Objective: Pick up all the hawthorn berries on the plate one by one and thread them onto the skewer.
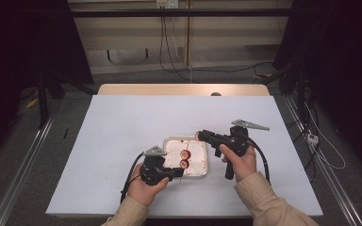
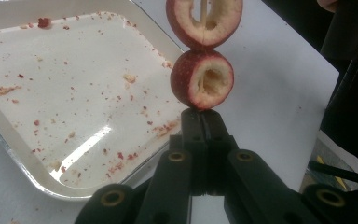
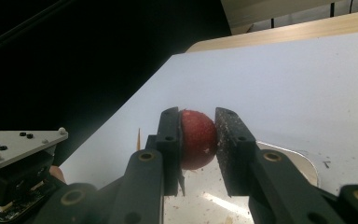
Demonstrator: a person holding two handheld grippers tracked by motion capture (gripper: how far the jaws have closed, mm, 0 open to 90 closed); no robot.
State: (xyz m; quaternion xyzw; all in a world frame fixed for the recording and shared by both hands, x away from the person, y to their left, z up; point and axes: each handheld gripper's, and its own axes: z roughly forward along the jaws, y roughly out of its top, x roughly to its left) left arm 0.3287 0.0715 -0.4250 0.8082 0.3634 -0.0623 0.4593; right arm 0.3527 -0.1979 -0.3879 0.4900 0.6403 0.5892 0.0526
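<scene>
Tabletop (image 1: pixel 122 132) carries a crumb-speckled tray (image 1: pixel 198 165) near its middle. Left tongs (image 1: pixel 179 172) at the tray's near left edge are pressed together on a thin skewer (image 2: pixel 204 6), with two cored red fruit pieces (image 2: pixel 202 79) threaded just beyond their tips. Right tongs (image 1: pixel 201 135) over the tray's far right corner pinch a third red fruit piece (image 3: pixel 196 139).

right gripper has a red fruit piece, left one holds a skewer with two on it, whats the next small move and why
Probably bring the right gripper with its red fruit piece over to the skewer tip and line its centre up. The left gripper, jaws shut, holds the stick with two cored pieces above the tray, and the third piece sits apart, unthreaded.
</scene>
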